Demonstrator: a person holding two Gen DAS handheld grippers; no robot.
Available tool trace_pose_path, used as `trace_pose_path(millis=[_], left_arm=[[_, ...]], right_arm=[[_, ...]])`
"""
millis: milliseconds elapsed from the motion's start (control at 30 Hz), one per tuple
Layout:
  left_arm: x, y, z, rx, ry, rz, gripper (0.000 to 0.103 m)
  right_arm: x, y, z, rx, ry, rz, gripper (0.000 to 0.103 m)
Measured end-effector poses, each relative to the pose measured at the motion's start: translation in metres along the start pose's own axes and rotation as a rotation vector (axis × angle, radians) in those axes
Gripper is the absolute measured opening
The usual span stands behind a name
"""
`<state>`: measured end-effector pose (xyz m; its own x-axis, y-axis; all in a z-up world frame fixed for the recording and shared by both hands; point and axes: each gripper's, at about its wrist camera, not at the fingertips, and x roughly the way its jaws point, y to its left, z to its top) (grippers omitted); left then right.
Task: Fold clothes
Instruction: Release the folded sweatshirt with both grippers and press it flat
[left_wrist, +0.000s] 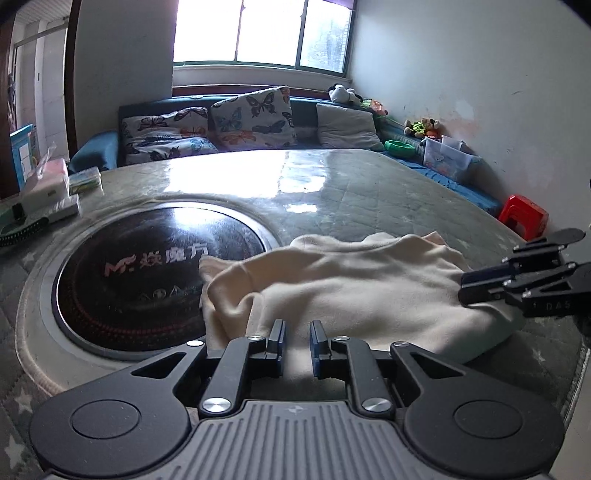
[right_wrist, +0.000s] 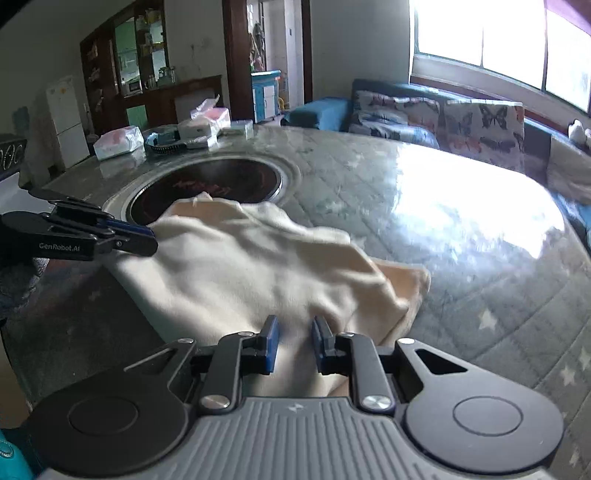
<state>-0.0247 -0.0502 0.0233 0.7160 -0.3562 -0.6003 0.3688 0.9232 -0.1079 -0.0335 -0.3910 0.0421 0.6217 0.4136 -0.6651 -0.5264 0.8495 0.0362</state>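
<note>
Two grippers meet on one cream garment (left_wrist: 354, 291), which lies rumpled on our round table (left_wrist: 369, 192) with its plastic-covered quilted cloth. We hold the left gripper (left_wrist: 297, 341) at the near edge of the fabric, its jaws narrow with a fold of the cream cloth running up between the blue pads. In the right wrist view we see the same: the right gripper (right_wrist: 293, 341) has its jaws drawn narrow, and the cloth passes between them, pinched at its near hem. Each gripper shows in the other's view, at opposite ends of the garment's near side, tips on the cloth. The far part of the garment drapes over the rim of the dark round cooktop (left_wrist: 133, 280) set into the table's middle. Beyond the table we see a blue sofa (left_wrist: 306, 110) with butterfly cushions (left_wrist: 251, 118) under the window (left_wrist: 262, 31), and packets (right_wrist: 118, 142) sit at the table's far left edge.
</note>
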Motion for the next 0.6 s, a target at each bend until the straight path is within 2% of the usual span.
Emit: trace_pose_path(millis=[167,333,433,600], left_arm=[[0.011,0.010,0.013,-0.036,0.008,0.030,0.016],[0.011,0.033,0.017,-0.124,0.016,0.070,0.016],[0.011,0.046,0.017,-0.150,0.034,0.079,0.016],[0.019,0.047,0.019,-0.129,0.051,0.055,0.016]], right_arm=[[0.009,-0.011,0.011,0.021,-0.021,-0.027,0.018],[0.023,-0.023,0.015,0.061,-0.003,-0.044,0.018],[0.023,-0.019,0.016,0.028,-0.002,-0.058,0.018],[0.017,0.000,0.022,-0.026,-0.027,-0.002,0.018]])
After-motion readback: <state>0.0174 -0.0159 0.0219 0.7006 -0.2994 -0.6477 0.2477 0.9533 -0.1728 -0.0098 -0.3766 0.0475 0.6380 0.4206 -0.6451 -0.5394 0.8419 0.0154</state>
